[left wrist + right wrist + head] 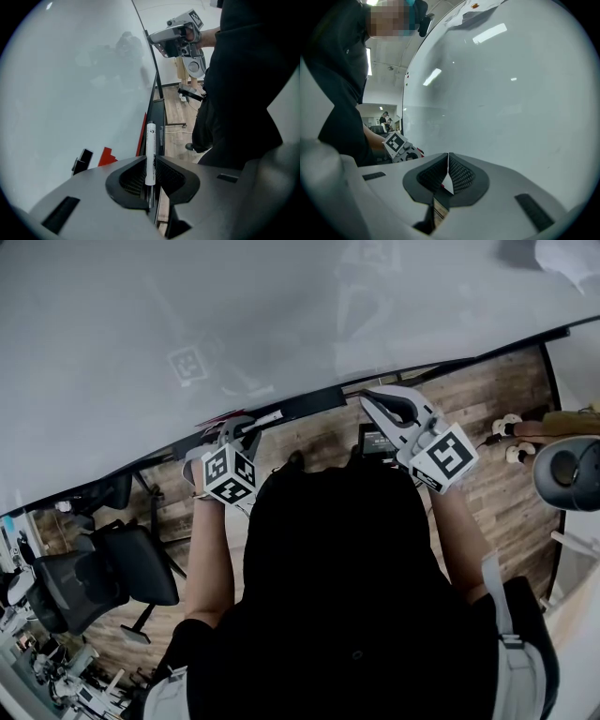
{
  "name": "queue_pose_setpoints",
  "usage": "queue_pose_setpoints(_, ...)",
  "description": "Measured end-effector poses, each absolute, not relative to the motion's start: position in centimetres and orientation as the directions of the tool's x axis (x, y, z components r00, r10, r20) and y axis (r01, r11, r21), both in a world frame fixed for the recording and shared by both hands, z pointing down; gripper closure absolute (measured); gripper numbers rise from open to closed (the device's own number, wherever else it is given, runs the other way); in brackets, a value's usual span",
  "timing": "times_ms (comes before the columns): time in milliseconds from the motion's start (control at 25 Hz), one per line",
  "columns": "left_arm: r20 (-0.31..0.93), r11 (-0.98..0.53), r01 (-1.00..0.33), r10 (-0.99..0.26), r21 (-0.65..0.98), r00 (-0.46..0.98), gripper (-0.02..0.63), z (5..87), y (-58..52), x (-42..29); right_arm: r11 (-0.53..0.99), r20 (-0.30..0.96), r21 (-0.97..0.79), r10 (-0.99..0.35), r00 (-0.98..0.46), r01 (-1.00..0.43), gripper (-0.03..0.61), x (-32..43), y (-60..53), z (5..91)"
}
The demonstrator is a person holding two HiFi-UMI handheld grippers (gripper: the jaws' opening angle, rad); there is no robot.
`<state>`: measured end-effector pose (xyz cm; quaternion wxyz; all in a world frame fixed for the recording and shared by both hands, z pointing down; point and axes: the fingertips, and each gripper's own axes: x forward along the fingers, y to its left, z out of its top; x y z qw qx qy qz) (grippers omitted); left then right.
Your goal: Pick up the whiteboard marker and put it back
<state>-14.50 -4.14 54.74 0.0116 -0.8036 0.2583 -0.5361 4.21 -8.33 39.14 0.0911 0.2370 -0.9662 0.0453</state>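
**Lay the marker along the ledge before you let go**

Your left gripper [150,163] is clamped on the whiteboard marker [150,149]. The white barrel runs straight out along the jaws, pinched near its lower end between the ribbed pads. It hangs over the dark tray [158,112] that runs along the foot of the whiteboard [70,93]; whether it already touches the tray cannot be made out.

The step in hand looks like the put-back. Bring the barrel parallel to the tray's length, lower it until it rests on the ledge, and only then ease the jaws apart. The ledge looks narrow, so a tilted barrel would likely roll off the front edge to the floor. Place it short of the red piece [107,157] and the small black piece [83,160] that sit at the board's lower edge just beside your jaws.

Your right gripper [448,161] has its jaws together with nothing between them. It is held up level and faces the board, well apart from the marker.

The board is glossy and bare, and it reflects the ceiling lights. Below it lies a wooden floor [506,399], with an office chair [103,568] to your left. In the right gripper view, people [385,118] stand far back in the room.
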Motion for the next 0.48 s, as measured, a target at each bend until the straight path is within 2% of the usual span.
queue_pose_setpoints(480, 0.888, -0.877, -0.385, -0.395, -0.288, 0.235, 0.543, 56.4, -4.0, -15.4, 0.882, 0.209, -0.05, -0.45, -0.868, -0.469, 0.558, 4.5, -8.0, 39.4)
